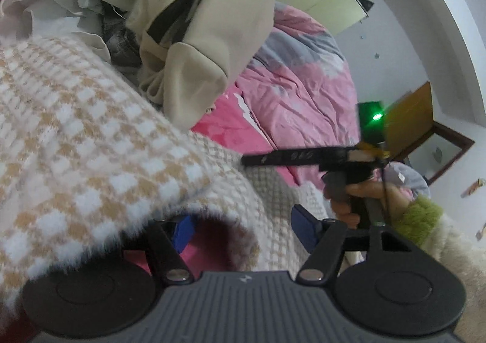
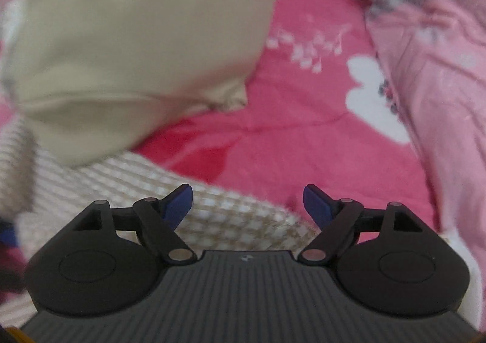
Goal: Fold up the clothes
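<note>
Left claw [image 1: 243, 229] agape — checked sweater [image 1: 91, 136] draped over its left finger | right claw [image 2: 247, 206] agape — sweater beneath.

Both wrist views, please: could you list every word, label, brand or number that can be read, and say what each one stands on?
No text can be read with confidence.
White markings on the black bar of the right gripper: too blurred to read.
Small pale logo on the left gripper body: a mark only, no letters.
The same logo on the right gripper body in its own view: too small to read.
White print on the pink bedsheet: unreadable.
</note>
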`<state>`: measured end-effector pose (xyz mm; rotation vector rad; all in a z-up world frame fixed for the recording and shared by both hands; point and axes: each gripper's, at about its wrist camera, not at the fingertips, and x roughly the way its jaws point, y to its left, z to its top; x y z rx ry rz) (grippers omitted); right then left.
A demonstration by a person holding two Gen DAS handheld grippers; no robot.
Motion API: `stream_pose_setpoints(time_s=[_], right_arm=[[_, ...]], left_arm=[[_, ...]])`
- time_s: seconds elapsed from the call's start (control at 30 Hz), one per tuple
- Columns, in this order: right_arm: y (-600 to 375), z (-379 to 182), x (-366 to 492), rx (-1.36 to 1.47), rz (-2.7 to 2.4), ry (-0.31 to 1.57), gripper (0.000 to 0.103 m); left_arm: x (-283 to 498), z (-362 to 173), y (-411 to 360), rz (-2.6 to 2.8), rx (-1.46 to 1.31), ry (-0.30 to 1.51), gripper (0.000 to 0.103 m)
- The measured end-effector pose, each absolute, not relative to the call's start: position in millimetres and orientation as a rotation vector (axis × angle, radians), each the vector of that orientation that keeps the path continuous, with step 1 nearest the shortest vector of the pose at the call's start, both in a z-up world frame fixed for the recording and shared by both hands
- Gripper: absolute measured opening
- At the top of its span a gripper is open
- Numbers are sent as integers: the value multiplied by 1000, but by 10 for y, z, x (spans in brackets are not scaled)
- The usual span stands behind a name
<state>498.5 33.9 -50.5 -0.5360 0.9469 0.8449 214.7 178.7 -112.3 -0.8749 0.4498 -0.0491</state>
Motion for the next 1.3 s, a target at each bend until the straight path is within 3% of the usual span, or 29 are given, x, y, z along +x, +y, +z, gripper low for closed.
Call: stream_pose_setpoints(time_s=[0.07,0.13,0.2,0.27,0.3,0.37,0.6,0.83,0.93,1.0,1.1,1.2,1.3], right_arm=[[341,-586,5008,-538,840,996,80],[322,-642,4984,-533,840,1032,77],[289,-627,4935,-546,827,1037,62],[251,-577,4873,-573,803,1023,31],[241,-547,4837,-592,789,1000,25],[239,-481,4775,-606,786,954,15],[126,-377,4680,-496,804,773,12],[171,-933,4766,-415,736,744,12],[201,-900,4728,-399,685,719,16],[209,-786,4669,-422,644,711,22],[111,-403,4479,-390,666,680,23],[79,59,4104,-388,749,614,27],[169,419,3632,-436,882,571,37]], left_arm=[[2162,-1138,1805,-23,-875,445,60],[2185,-1160,1812,23,-868,454,42],[2212,-1189,1815,73,-848,484,17],[2231,-1210,1818,85,-841,505,10],[2227,-1202,1809,92,-833,501,9],[2187,-1148,1757,111,-796,473,9],[2019,-953,1517,197,-633,393,9],[1966,-957,1544,217,-659,433,10],[1934,-943,1554,207,-685,423,16],[1893,-928,1536,200,-692,419,32],[1764,-924,1476,199,-722,433,46],[1598,-948,1452,189,-788,452,46],[1394,-922,1437,172,-828,432,47]])
